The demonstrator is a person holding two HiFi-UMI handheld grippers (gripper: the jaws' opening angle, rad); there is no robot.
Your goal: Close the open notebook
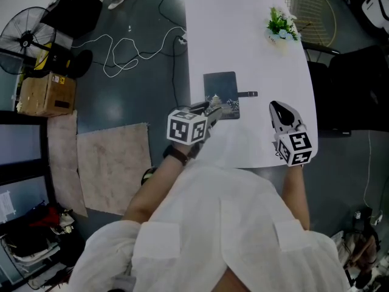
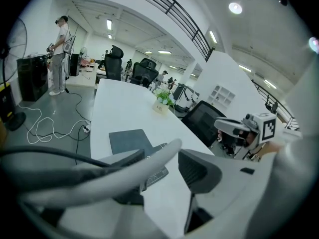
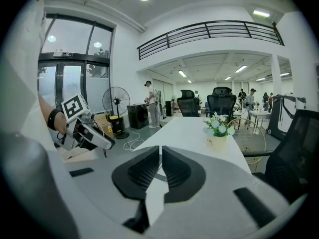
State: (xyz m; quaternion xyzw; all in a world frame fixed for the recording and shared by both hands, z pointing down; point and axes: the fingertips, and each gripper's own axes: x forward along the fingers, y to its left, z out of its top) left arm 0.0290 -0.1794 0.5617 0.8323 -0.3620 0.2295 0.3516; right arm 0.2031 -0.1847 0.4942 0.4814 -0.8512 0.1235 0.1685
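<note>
A dark slate notebook point(image 1: 220, 90) lies flat on the white table point(image 1: 243, 17), showing only its cover, with a pale picture on its near end. A dark strap point(image 1: 248, 94) sticks out from its right side. My left gripper point(image 1: 211, 109) is at the notebook's near left corner, its jaws open; in the left gripper view the notebook point(image 2: 129, 141) lies just beyond the left gripper point(image 2: 172, 158). My right gripper point(image 1: 276, 108) hovers over bare table to the right of the notebook, shut with nothing in it; its pads point(image 3: 144, 171) nearly touch.
A small potted plant point(image 1: 281, 24) stands at the table's far right. A black chair point(image 1: 352, 90) is at the right. On the floor to the left are a white cable point(image 1: 124, 50), a fan point(image 1: 24, 41), a cardboard box point(image 1: 45, 93) and a mat point(image 1: 112, 166).
</note>
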